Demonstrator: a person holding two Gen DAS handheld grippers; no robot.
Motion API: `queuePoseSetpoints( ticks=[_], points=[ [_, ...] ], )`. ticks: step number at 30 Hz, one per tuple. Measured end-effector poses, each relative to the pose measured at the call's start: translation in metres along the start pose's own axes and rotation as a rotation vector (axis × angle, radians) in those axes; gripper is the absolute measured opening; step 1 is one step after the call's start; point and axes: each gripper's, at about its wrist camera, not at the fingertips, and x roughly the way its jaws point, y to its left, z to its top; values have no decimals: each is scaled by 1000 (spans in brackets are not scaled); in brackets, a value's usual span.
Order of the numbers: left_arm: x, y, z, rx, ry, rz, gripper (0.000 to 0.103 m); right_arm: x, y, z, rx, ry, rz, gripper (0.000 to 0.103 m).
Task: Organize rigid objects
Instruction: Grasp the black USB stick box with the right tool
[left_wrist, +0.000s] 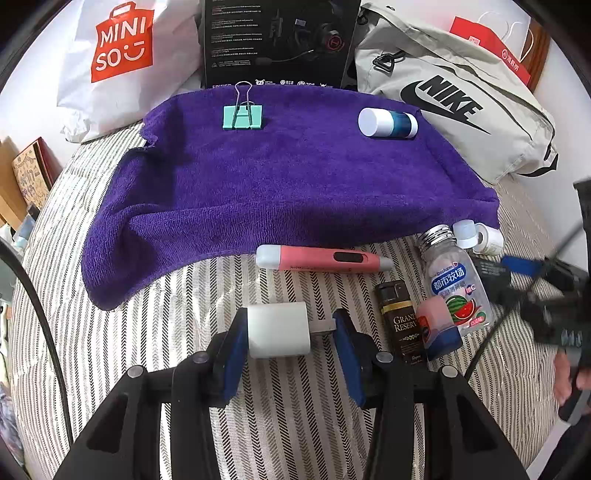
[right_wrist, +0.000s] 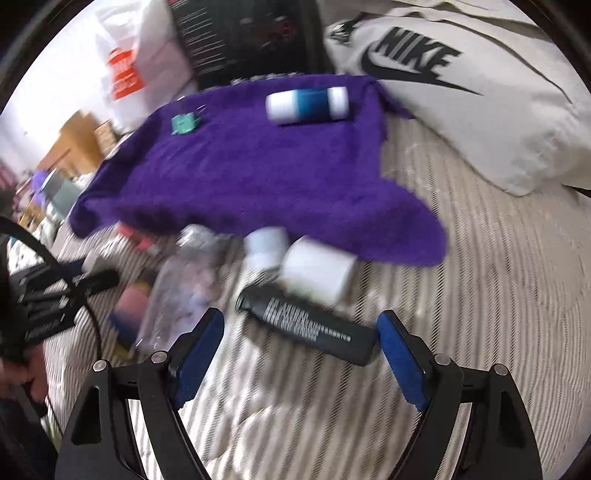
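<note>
Left wrist view: left gripper (left_wrist: 291, 332) has a white charger block (left_wrist: 277, 329) between its pads, fingers closed partway onto it, over the striped bedding (left_wrist: 147, 332). Just beyond, off the towel: pink pen-like tool (left_wrist: 317, 258), dark lighter (left_wrist: 400, 317), candy bottle (left_wrist: 456, 284), eraser (left_wrist: 437, 326), small white caps (left_wrist: 476, 234). Right gripper (right_wrist: 301, 343) is wide open, empty, w/ a black tube (right_wrist: 308, 325) lying between its fingers; view is blurred. Farther out, purple towel (left_wrist: 295, 173) carries only 2 items: teal binder clip (left_wrist: 242, 115) and blue-white bottle (left_wrist: 386, 123). I'd judge approx. 2 placed, about 7 left.
</note>
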Motion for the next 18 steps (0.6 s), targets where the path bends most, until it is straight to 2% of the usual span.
queuePoseSetpoints(
  ticks=[6,9,11,12,15,18],
  points=[
    [-1,1,0,-4,-2,-6,43,-6,27,-16,-81,41,35,83],
    [-1,1,0,-6,-3,-5,43,-13,31,-16,-121,-6,-4,82],
    [-1,2,0,-3,-1,-4,43,-6,30,-9,-144,-6,-62,73],
    [-1,2,0,-3,-1,-4,43,0,28,-6,-150,6,-64,62],
    [-2,2,0,-6,3,-5,43,3,30,-3,-188,-4,-80,54],
    [-1,1,1,-6,4,1,43,1,32,-4,-211,-13,-66,36]
  ],
)
